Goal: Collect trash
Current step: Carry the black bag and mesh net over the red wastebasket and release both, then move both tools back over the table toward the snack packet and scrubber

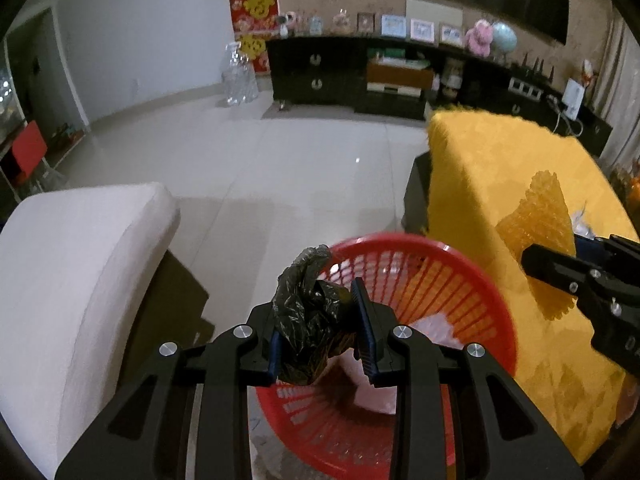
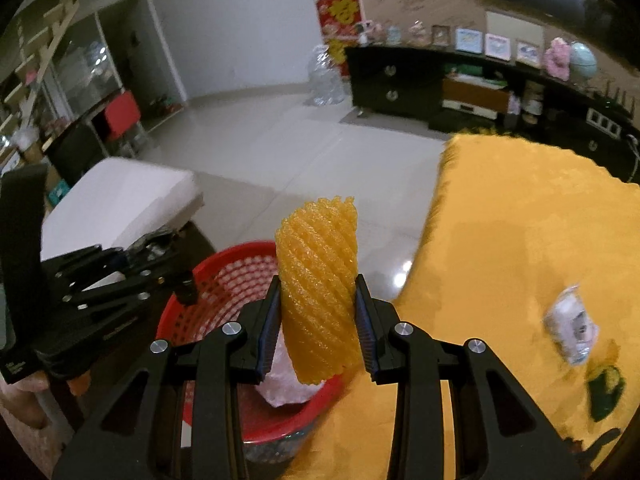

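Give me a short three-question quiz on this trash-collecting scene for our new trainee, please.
1. What does the left gripper hold?
2. True or false: the right gripper is empty.
3. Which lies on the yellow tablecloth? A) a crumpled clear wrapper B) a glass C) a book

Key:
1. A crumpled black plastic bag, above the red basket.
2. False: it is shut on an orange foam net sleeve.
3. A, the crumpled clear wrapper.

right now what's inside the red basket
Pale pinkish plastic wrapping lies in the red basket; the left gripper and its black bag hide the rest.
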